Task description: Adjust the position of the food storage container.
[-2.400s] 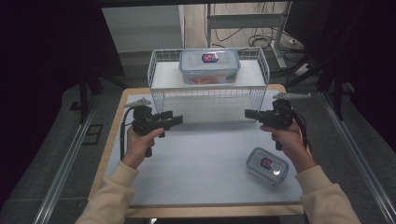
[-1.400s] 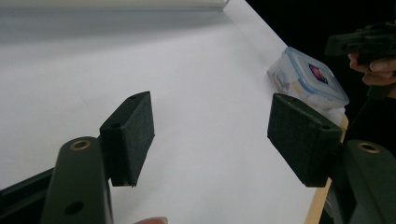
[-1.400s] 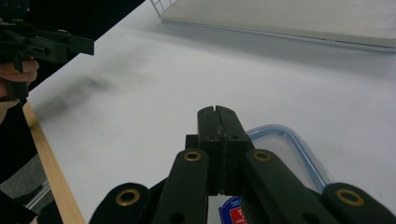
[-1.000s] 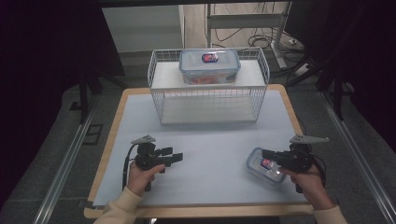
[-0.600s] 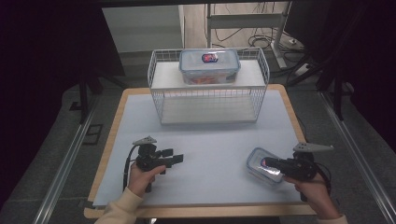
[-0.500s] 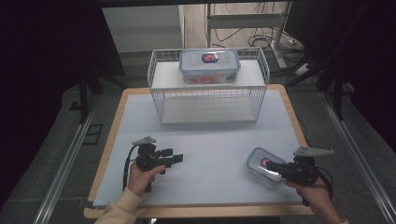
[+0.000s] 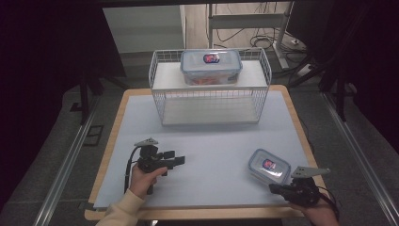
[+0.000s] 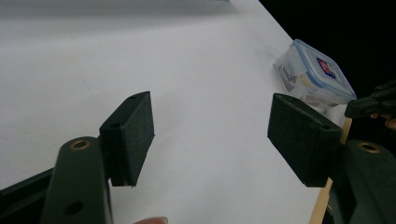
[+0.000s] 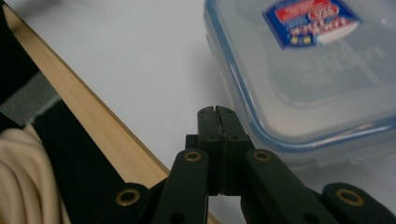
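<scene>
Fingers first: your right gripper has its two fingers pressed together on nothing, their tips just beside the near rim of the small container, maybe brushing it, though contact is hard to judge. Your left gripper has its fingers spread wide apart and empty, held low over the bare white mat on the counter, well away from anything to grab.

The small container sits lid-on near the right front corner of the mat, close to the wooden edge of the counter. A larger container of the same make already rests on top of the wire rack at the far side.

My read is that the small one is meant to join the rack, and that none of this has started: it lies flat on the mat and neither gripper holds it. You would need to part the right fingers before they can close over a wall or a lid tab, then lift, carry it across and set it down; the shelf under the large container looks free
</scene>
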